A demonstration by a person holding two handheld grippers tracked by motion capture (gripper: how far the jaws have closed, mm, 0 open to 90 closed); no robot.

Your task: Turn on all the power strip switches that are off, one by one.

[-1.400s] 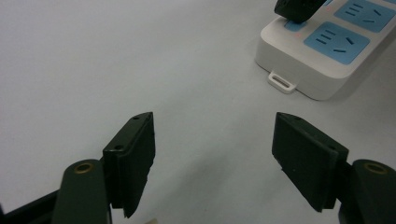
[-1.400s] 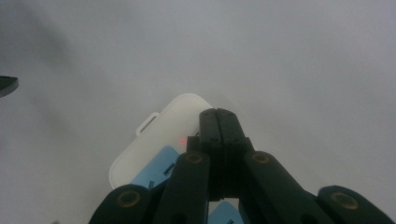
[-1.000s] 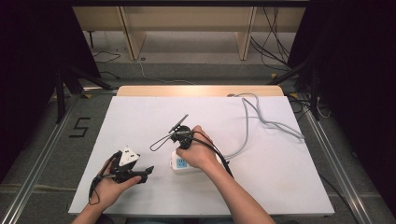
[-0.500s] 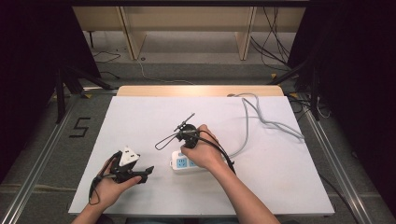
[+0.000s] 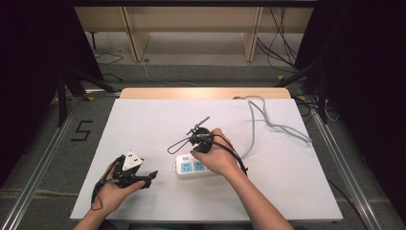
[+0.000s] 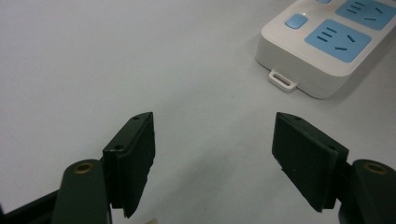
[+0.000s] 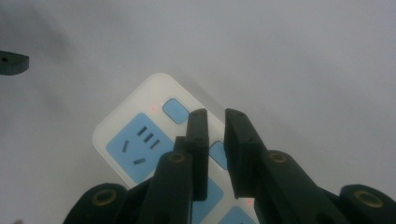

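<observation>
— Where the white tabletop (image 5: 158, 120) ends at its far edge, what do we see of the room?

— We see a pale wood strip, then grey floor with loose cables, wooden legs of some furniture, and dark curtains on both sides. A "5" (image 5: 81, 130) is marked on the floor off the table's left edge.

— And the power strip (image 5: 191, 166)?

— It lies flat just beneath our right gripper (image 7: 215, 140), sockets up, and ahead and to the right of our left gripper (image 6: 212, 154). Its long axis runs roughly side to side across the table; the end with the blue button (image 6: 297, 21) and hanging tab (image 6: 282, 79) points toward the left gripper. A grey cable (image 5: 268, 122) snakes off past the right hand (image 5: 218, 155).

— The jaws?

— Left ones spread wide over bare table. Right ones nearly together, a thin gap between, holding nothing.
</observation>
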